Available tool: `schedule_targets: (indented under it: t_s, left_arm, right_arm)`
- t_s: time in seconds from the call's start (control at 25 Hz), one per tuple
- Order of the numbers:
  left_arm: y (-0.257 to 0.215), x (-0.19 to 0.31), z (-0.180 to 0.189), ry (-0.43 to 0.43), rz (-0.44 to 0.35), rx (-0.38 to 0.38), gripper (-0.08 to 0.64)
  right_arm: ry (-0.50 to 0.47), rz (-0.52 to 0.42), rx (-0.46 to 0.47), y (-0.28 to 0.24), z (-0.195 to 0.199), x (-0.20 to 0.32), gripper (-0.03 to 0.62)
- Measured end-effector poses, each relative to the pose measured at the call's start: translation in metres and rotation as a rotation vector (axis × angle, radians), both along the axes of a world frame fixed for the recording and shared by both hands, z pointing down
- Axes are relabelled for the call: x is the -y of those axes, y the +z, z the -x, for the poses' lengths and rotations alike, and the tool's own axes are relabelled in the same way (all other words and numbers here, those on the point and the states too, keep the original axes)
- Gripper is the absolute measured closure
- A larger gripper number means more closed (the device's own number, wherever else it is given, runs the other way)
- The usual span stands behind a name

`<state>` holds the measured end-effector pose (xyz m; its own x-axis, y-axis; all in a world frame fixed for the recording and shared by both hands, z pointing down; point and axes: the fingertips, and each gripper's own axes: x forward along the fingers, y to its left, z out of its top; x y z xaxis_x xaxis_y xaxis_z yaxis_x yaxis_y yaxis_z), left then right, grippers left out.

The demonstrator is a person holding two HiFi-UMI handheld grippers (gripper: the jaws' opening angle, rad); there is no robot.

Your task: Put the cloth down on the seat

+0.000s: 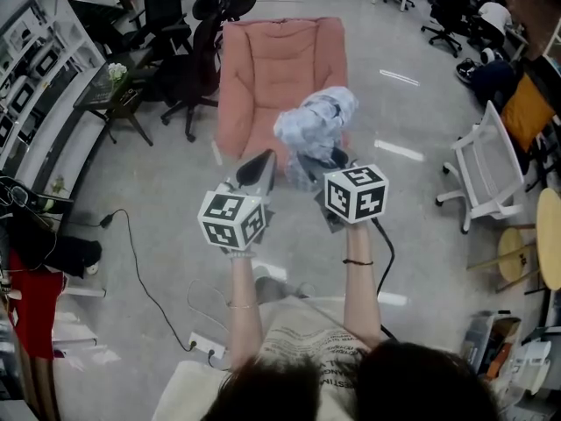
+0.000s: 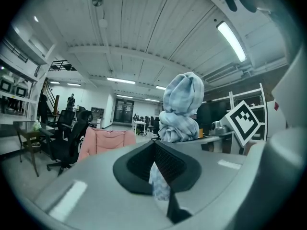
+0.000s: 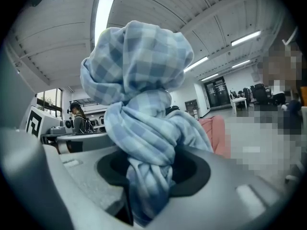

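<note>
Cloth (image 1: pixel 317 123): blue-and-white check, bunched into a knotted wad, held in the air above the front edge of the pink seat (image 1: pixel 276 64), not touching it. Right gripper (image 3: pixel 148 176) has the thick twisted neck of the wad. Its own view shows the jaws standing fairly wide and pressed onto the fabric, with the bundle rising above them and filling most of the frame. Left gripper (image 2: pixel 156 169) has its jaws nearly together, pinching only a thin tail of the same cloth. From that view the main wad sits beyond and above, over by the other tool's marker cube. The head view alone gives the layout: both tools side by side, arms stretched forward, the seat on a grey floor (image 1: pixel 175 235) with black office chairs (image 1: pixel 188 55) to its left and a white chair (image 1: pixel 486 169) well apart at right. Only the gripper views show the ceiling strip lights (image 3: pixel 101 14).
</note>
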<state>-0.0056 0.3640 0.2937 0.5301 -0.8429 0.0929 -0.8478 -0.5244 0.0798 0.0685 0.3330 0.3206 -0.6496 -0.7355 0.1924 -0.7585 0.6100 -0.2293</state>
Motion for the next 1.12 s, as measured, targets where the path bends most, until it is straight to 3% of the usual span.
schedule_targets:
  t_s: [0.28,0.6,1.12]
  left_arm:
    - [0.007,-0.009,-0.002,-0.006,0.018,0.002,0.554]
    - [0.026,0.003,0.013,-0.021,0.077,0.0,0.554]
    - [0.06,0.105,0.03,-0.007,0.141,-0.029,0.554]
  right_arm:
    - [0.002,0.039,-0.06,0.011,-0.004,-0.004,0.408]
    - [-0.023,0.112,-0.062,0.036,0.013,0.008,0.408]
    - [-0.02,0.204,-0.101,0.079,0.027,0.1,0.408]
